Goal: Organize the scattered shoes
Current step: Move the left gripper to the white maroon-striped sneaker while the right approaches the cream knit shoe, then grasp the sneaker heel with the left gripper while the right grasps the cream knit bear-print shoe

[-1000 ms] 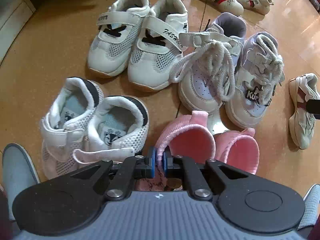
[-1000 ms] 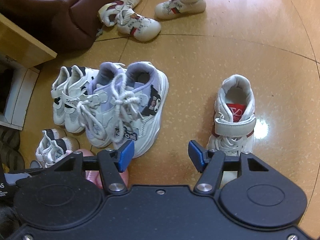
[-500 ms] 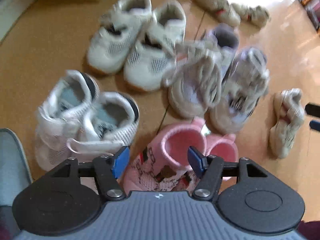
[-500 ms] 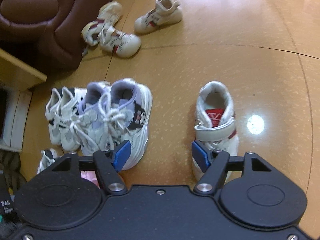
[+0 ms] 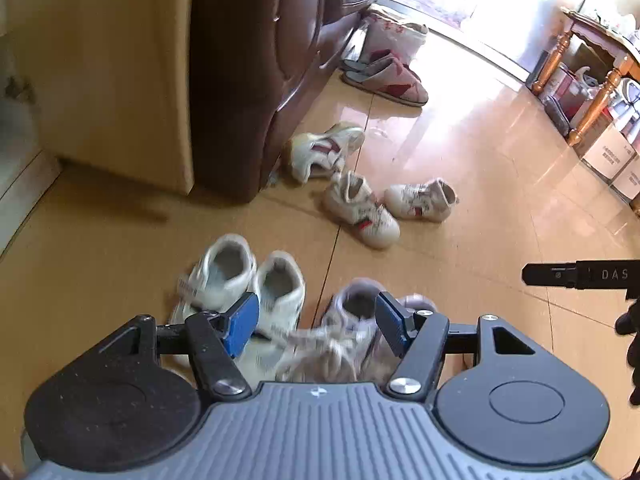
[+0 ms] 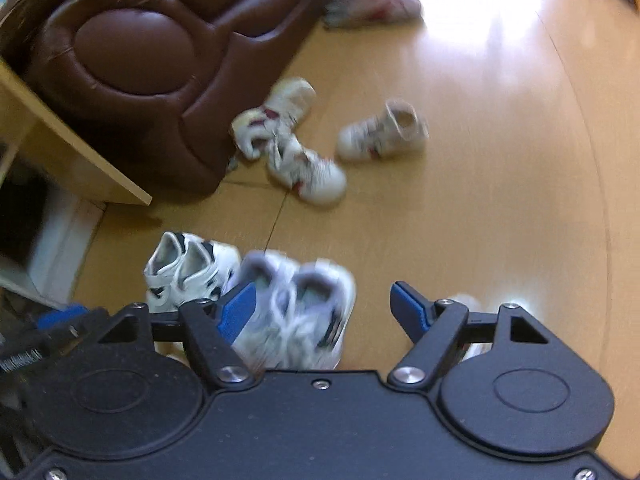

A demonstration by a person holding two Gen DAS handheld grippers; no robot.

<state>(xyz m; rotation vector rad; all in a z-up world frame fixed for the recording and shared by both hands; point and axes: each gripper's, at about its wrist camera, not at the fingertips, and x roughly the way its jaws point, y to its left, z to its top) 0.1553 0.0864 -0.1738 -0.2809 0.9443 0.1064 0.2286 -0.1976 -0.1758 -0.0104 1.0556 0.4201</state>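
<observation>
The tan tiled floor (image 5: 460, 248) carries everything here. A brown leather armchair (image 6: 152, 64) stands on it toward the far left, with a pale wooden cabinet (image 5: 108, 72) against its side. Far off by the bright window lie a pair of grey and red slippers (image 5: 388, 78), and a wooden table leg (image 5: 596, 100) shows at the right edge of the left wrist view.

The scattered shoes come next. Nearest the fingers, two pairs stand side by side, touching: white strap sneakers (image 5: 240, 280) on the left and lilac lace-up sneakers (image 6: 296, 304) to their right, both blurred. Beyond them, near the foot of the armchair, three cream shoes with red trim lie loose: one (image 5: 324, 152) tipped against the chair's base, one (image 5: 360, 212) just in front of it, and one (image 5: 420, 200) on its side a little to the right. One more pale shoe (image 6: 468, 304) is mostly hidden behind the right gripper's finger.

The left gripper (image 5: 316, 320) hangs above the two pairs, its blue fingers (image 5: 242, 322) apart with nothing between them. The right gripper (image 6: 324, 308) has just been opening; its fingers (image 6: 410, 304) stand wide apart over the floor and grip nothing
</observation>
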